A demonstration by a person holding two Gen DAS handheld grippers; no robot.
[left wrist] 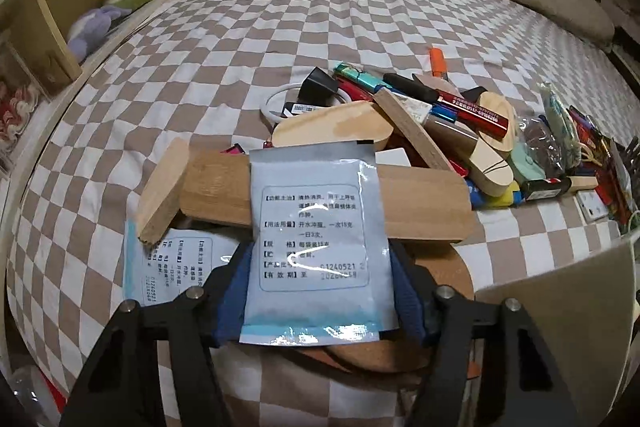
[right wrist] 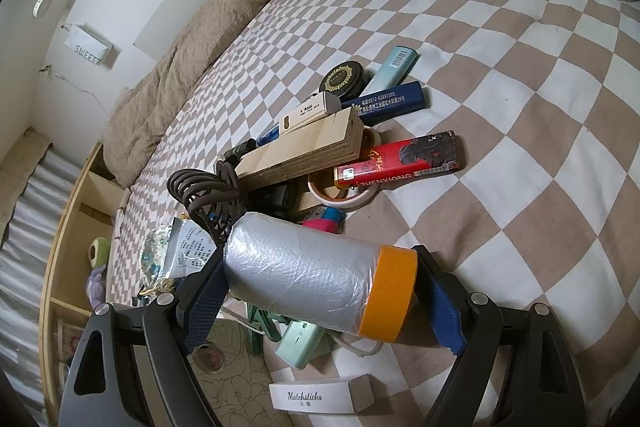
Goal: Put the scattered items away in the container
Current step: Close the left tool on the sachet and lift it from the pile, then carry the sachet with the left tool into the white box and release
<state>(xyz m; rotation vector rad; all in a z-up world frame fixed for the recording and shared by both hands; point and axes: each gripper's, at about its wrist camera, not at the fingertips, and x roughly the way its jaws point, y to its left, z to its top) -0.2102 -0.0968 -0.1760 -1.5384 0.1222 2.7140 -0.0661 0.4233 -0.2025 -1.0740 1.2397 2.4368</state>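
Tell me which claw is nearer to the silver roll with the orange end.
Right. The right claw has the silver roll between its fingers, one at each end. The left claw is around a white medicine sachet; its view shows no roll.
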